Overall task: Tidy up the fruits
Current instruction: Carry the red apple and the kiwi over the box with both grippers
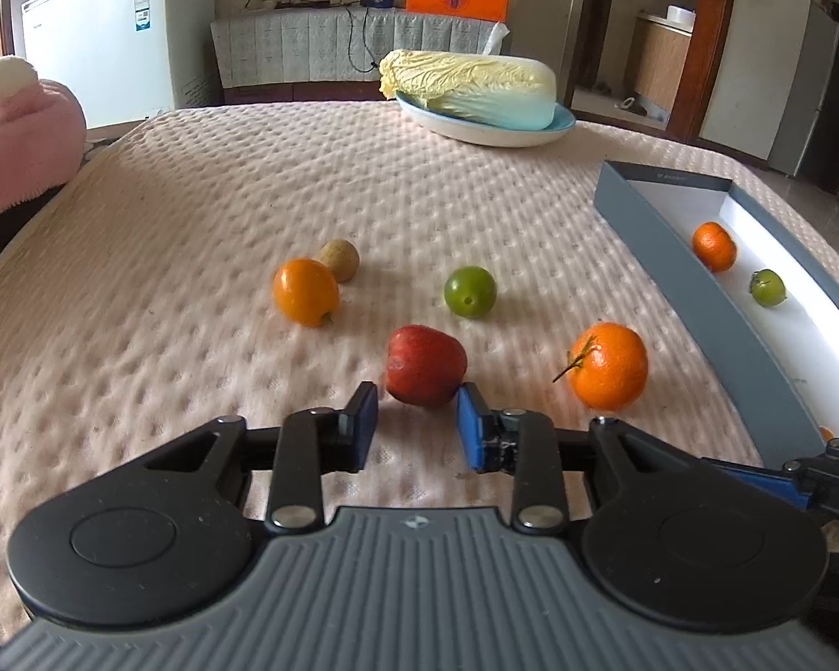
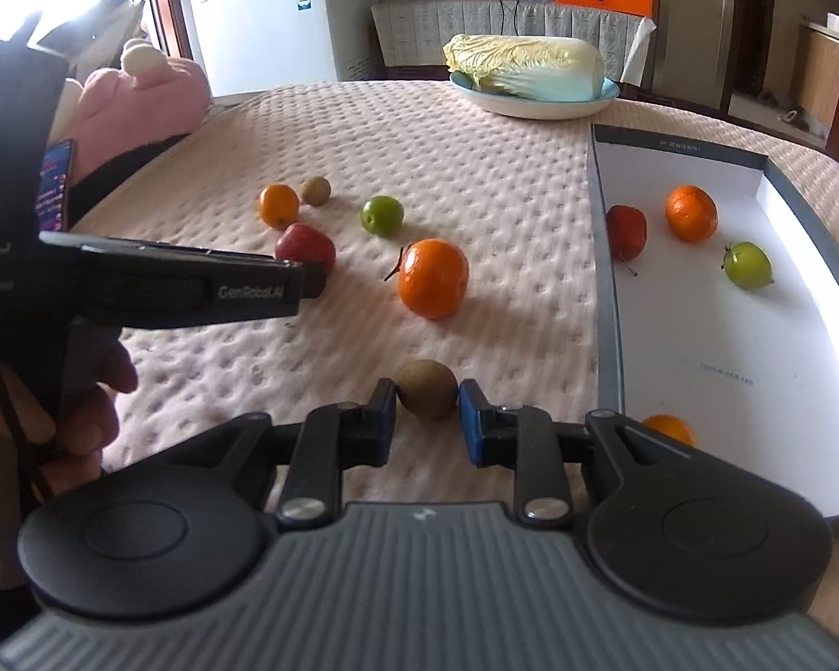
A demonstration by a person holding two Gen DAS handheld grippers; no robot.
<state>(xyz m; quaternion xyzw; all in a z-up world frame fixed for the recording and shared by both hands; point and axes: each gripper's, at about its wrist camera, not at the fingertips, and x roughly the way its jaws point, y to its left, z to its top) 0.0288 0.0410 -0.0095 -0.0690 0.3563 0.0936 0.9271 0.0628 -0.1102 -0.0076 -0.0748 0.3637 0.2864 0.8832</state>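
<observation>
A: Left wrist view. The left gripper has its jaws narrowly apart, with the red fruit just ahead of the tips and dead centre. The right pad looks to be touching its skin; the left pad stands clear. Nothing is gripped, I judge.

B: Right wrist view agrees on the side: the left gripper's body reaches in level toward that same red fruit. The right gripper is narrow, and the brown fruit sits between its tips, both pads against it. Held, I would say.

A: Key relation, then: the grey box lies to the right of both tools and closer to the right one. The brown fruit's trip should be short, over the near wall.

B: Obstacles, near to far. The stemmed orange sits between the red fruit and the box wall; the left hand's path would have to go over it.

A: Further out: green fruit, smooth orange fruit touching a second brown one. All loose on the quilted cloth.

B: Inside the box: a red fruit, an orange and a green one, plus an orange at the near corner. Plenty of white floor is free.

A: Far edge: cabbage on a plate, well apart.
</observation>
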